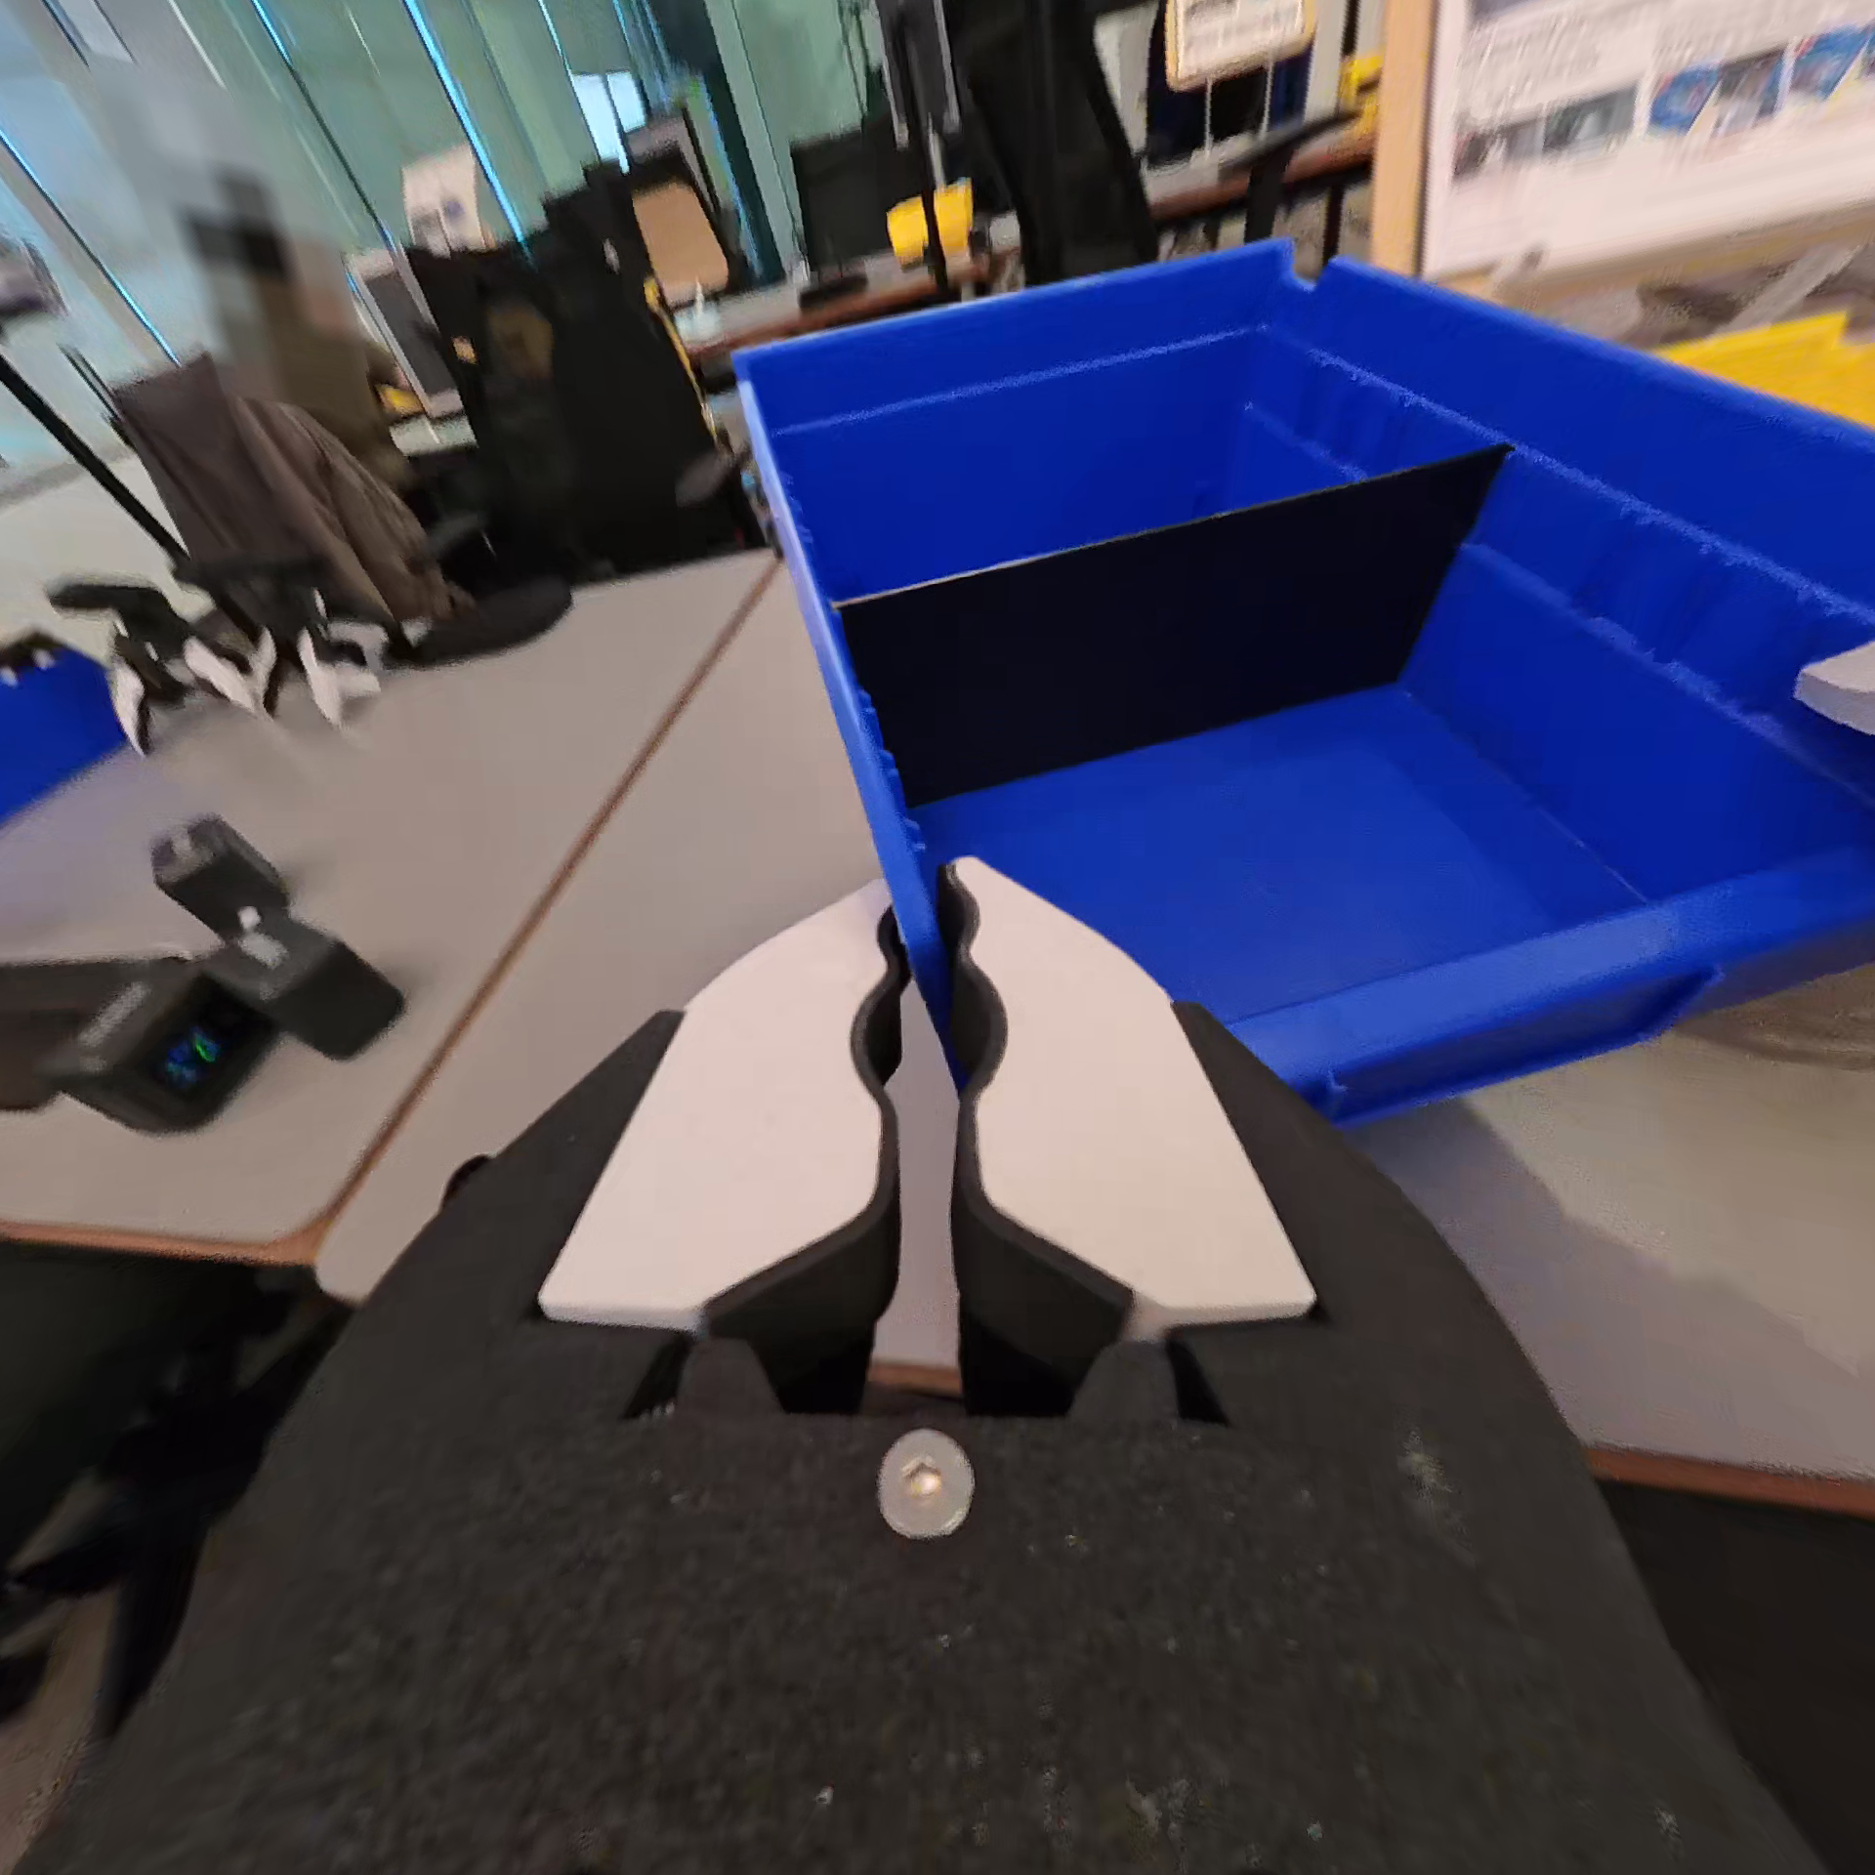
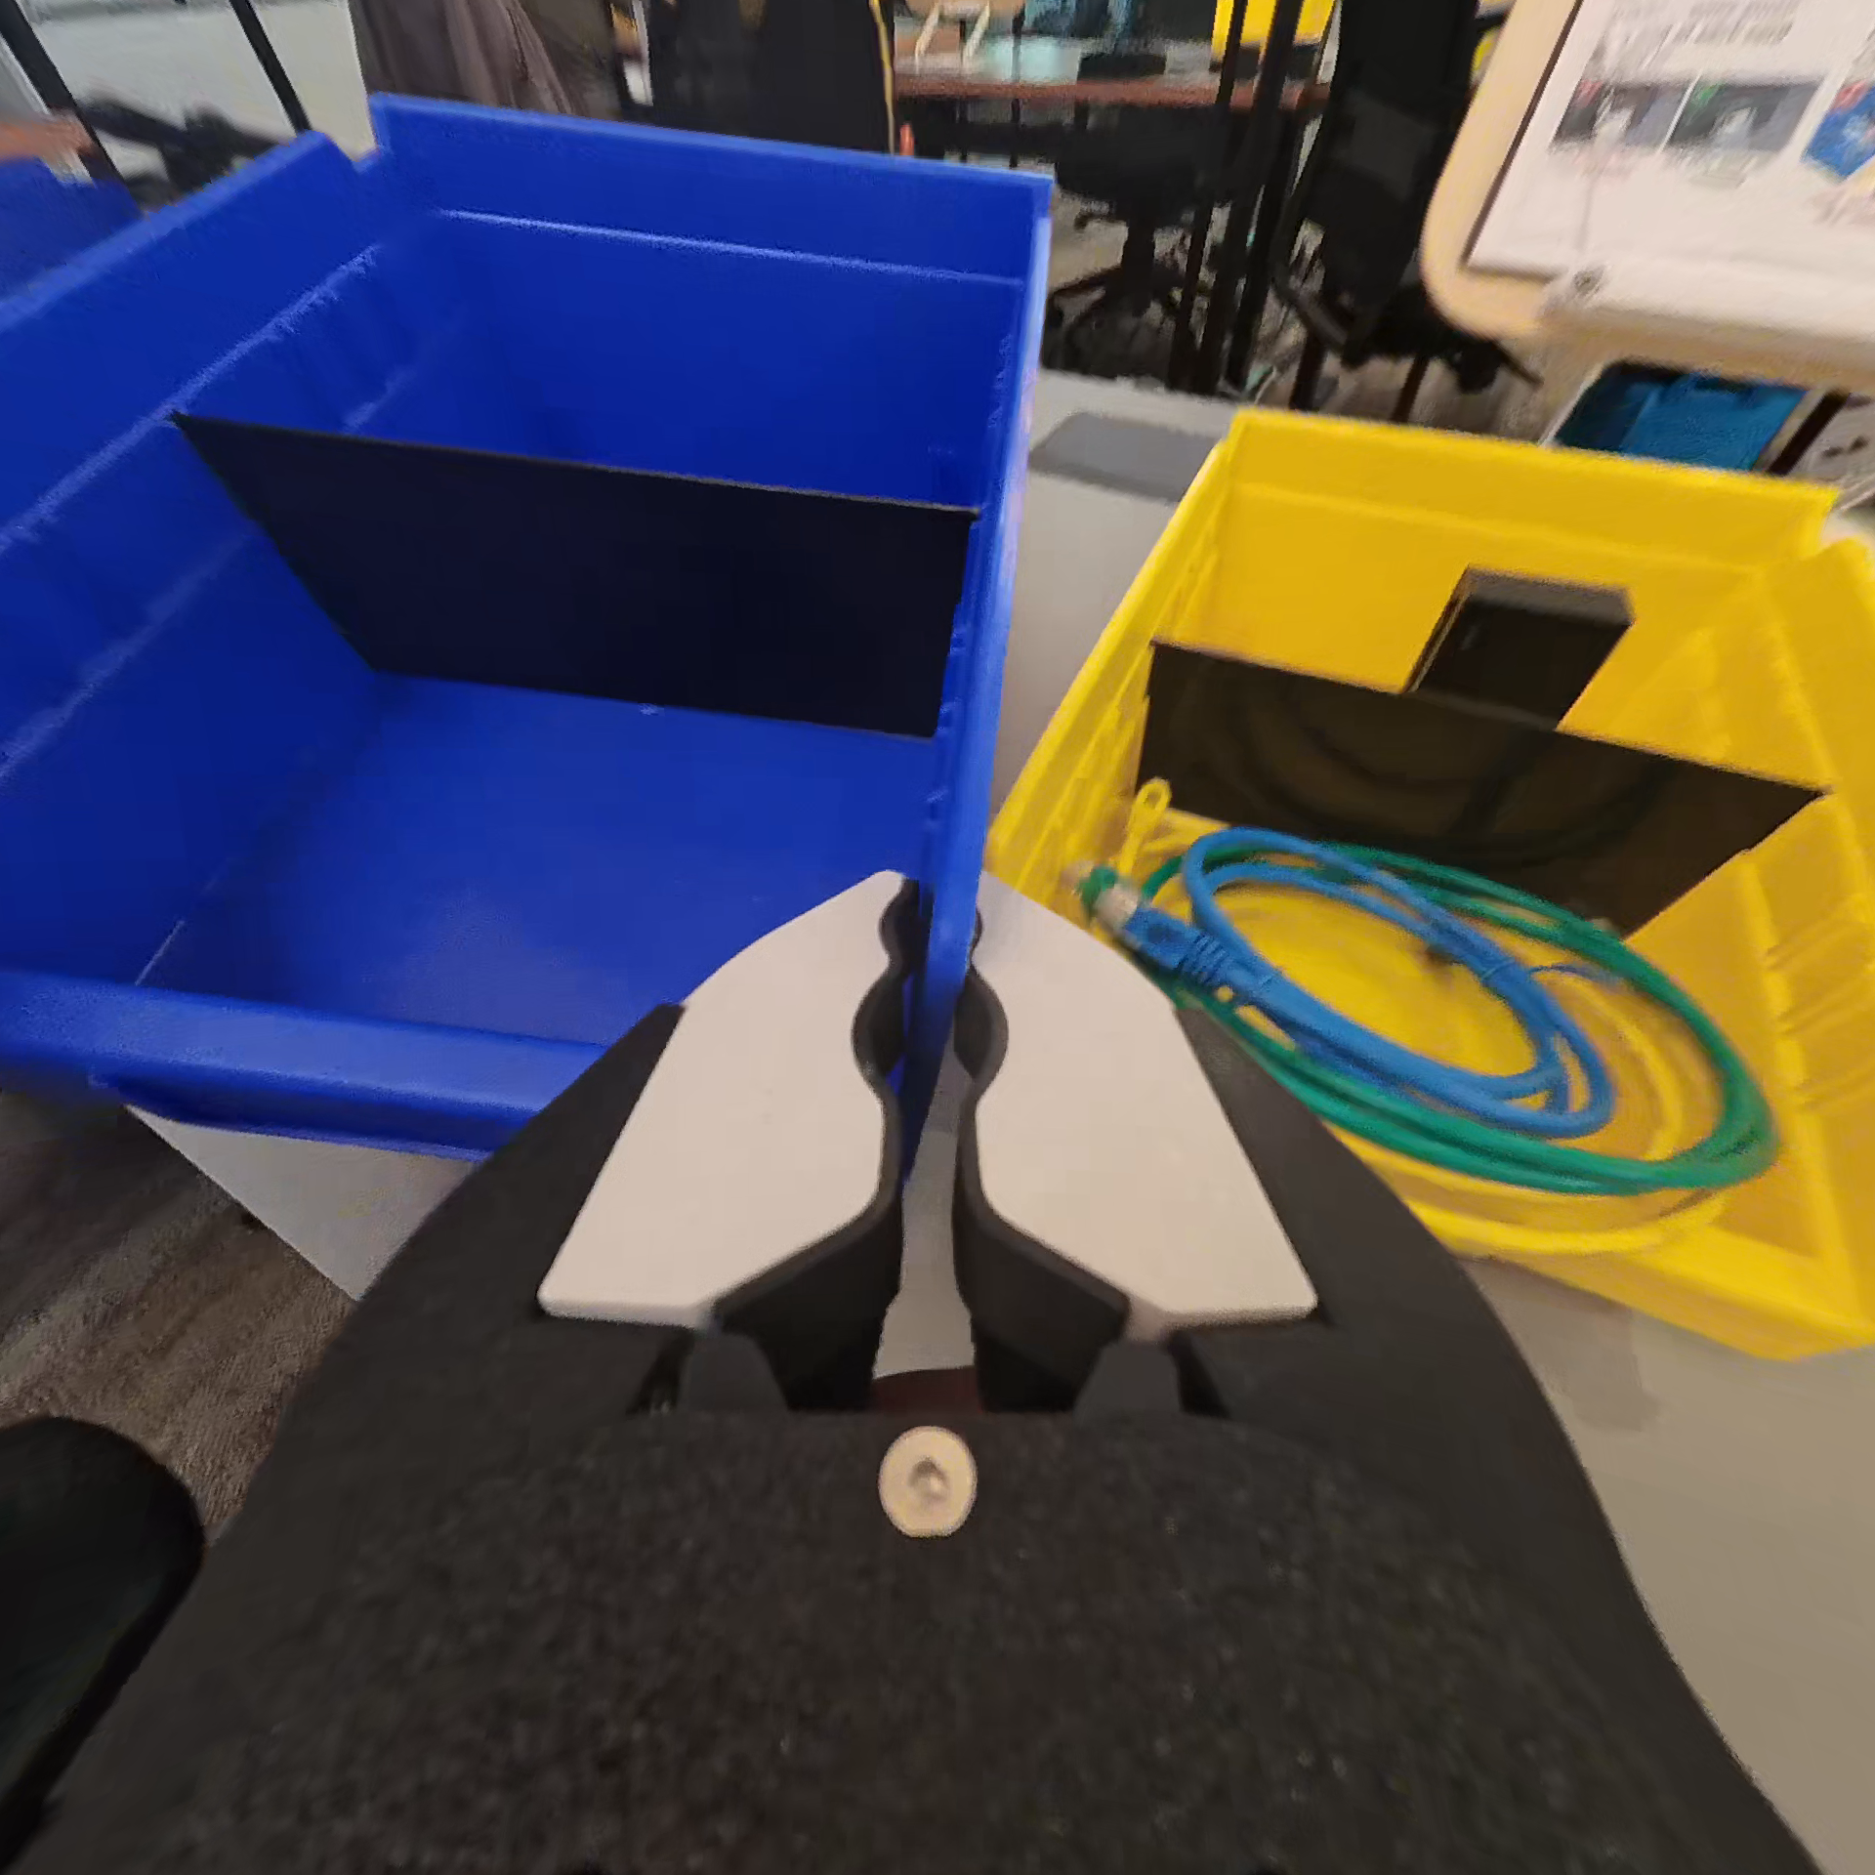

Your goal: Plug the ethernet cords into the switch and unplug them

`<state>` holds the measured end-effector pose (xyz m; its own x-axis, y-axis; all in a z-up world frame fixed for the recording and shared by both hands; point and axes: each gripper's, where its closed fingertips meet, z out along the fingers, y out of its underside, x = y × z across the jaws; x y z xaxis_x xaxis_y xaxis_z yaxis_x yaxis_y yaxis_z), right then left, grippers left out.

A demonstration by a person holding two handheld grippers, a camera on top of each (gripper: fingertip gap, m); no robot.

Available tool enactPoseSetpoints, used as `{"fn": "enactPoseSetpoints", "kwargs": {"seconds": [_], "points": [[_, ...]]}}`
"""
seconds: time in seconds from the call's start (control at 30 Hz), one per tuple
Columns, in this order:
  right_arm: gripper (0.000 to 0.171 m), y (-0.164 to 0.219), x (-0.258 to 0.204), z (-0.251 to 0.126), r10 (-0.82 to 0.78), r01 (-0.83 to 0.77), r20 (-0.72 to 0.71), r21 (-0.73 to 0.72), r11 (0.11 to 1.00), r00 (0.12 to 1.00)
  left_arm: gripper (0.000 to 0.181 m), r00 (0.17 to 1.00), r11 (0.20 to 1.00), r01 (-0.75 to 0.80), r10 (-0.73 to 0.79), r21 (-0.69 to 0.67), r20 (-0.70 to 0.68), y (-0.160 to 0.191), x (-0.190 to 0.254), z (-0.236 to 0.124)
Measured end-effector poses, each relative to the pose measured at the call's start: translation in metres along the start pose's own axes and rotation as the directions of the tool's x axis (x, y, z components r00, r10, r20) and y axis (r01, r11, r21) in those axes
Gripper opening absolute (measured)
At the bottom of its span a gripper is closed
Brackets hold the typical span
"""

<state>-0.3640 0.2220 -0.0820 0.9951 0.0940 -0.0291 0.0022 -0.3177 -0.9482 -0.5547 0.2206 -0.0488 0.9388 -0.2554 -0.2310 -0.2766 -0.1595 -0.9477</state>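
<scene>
An empty blue bin (image 1: 1471, 1004) with a black divider (image 1: 1147, 649) is held between both grippers. My left gripper (image 1: 928, 878) is shut on the bin's left wall. My right gripper (image 2: 939, 893) is shut on the right wall of the same bin (image 2: 304, 1035); one of its fingertips (image 1: 1842, 690) shows at the right edge of the left wrist view. A yellow bin (image 2: 1319, 477) to the right holds a coiled blue ethernet cord (image 2: 1420, 974) and a green one (image 2: 1664, 1015). A black box (image 2: 1522, 639), perhaps the switch, stands behind its black divider (image 2: 1420, 781).
The bins are over grey tables (image 1: 629, 812) with a seam between them. A black device (image 1: 233, 974) lies on the left table, with a black-and-white tool (image 1: 223, 649) and another blue bin (image 1: 41, 710) farther left. Chairs, desks and a poster board (image 2: 1674, 132) stand behind.
</scene>
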Motion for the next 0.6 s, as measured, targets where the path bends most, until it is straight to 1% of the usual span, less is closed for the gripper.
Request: {"fn": "enactPoseSetpoints", "kwargs": {"seconds": [0.1,0.17,0.23,0.33,0.4,0.47,0.53,0.6], "points": [[0.005,-0.041,0.026,-0.027,0.004,-0.001,-0.037,0.084,0.996,0.999,0.004,0.999,0.995,-0.005,0.008,0.095,-0.031,-0.052,0.019,-0.002],[0.005,-0.068,0.056,-0.051,0.019,-0.007,-0.077,0.143,0.990,0.997,0.004,0.997,0.987,0.013,0.000,0.160,-0.083,-0.087,0.046,0.002],[0.005,-0.090,0.099,-0.075,0.028,-0.003,-0.140,0.179,0.984,0.990,0.004,0.988,0.980,0.012,0.019,0.199,-0.155,-0.121,0.085,0.010],[0.005,-0.109,0.177,-0.108,0.044,0.000,-0.232,0.186,0.982,0.972,0.004,0.964,0.973,-0.012,0.073,0.229,-0.257,-0.163,0.163,0.023],[0.005,-0.110,0.236,-0.129,0.031,0.021,-0.302,0.167,0.986,0.953,0.005,0.942,0.976,-0.057,0.123,0.212,-0.313,-0.177,0.224,0.036],[0.005,-0.098,0.297,-0.142,-0.003,0.038,-0.369,0.089,0.995,0.929,0.005,0.924,0.976,-0.090,0.155,0.197,-0.348,-0.184,0.289,0.049],[0.006,-0.072,0.364,-0.157,-0.048,0.044,-0.457,-0.019,0.999,0.888,0.005,0.894,0.979,-0.115,0.176,0.168,-0.411,-0.181,0.361,0.059],[0.005,-0.036,0.424,-0.168,0.030,-0.060,-0.489,-0.047,0.997,0.872,0.006,0.863,0.980,-0.144,0.192,0.136,-0.467,-0.168,0.430,0.066]]}}
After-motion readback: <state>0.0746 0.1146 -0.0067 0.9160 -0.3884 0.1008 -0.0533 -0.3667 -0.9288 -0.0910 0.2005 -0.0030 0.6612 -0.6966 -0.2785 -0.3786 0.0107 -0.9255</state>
